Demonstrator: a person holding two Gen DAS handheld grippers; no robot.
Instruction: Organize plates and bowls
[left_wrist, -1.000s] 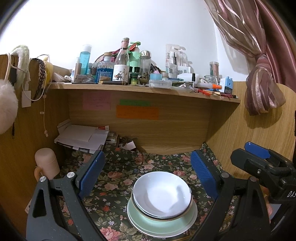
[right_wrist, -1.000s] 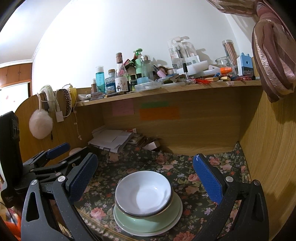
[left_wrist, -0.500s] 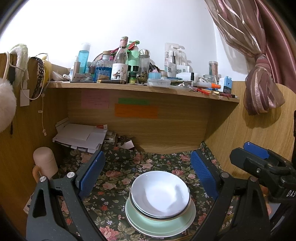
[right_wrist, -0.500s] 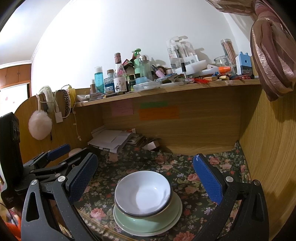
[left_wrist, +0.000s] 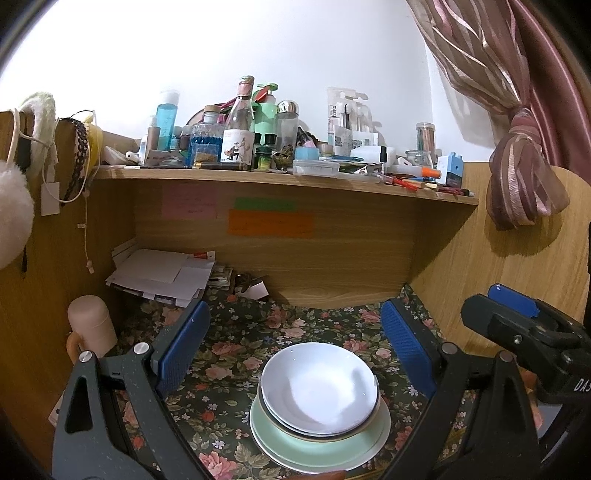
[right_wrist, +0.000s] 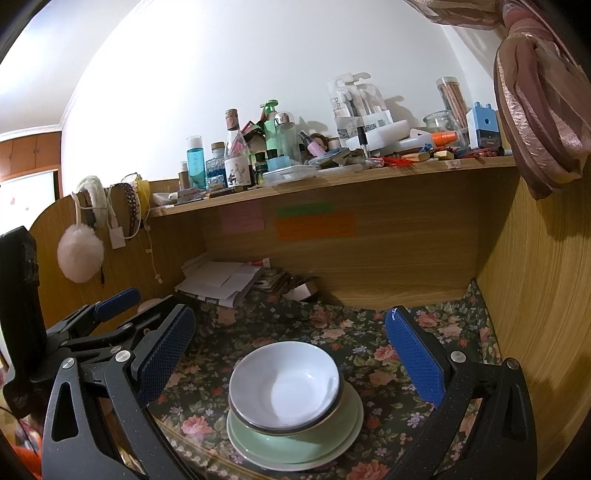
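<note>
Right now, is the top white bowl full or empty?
Empty. The top white bowl shows only its bare white inside, sitting upright on the stacked dishes and green plate.

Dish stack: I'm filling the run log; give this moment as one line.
dish stack: white bowl topmost, green plate under | left gripper: open, empty | right gripper: open, empty | floral tablecloth

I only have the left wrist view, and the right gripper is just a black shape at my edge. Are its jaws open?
Observer: Yes. In the right wrist view the right gripper has its jaws wide apart and holds nothing.
Operator: Where is the stack from there?
Observer: The white bowl on top lies ahead, centred between the two fingers, untouched.
Operator: Any room on its right?
Observer: Some. Floral cloth shows between the right finger and the wooden side panel.
</note>
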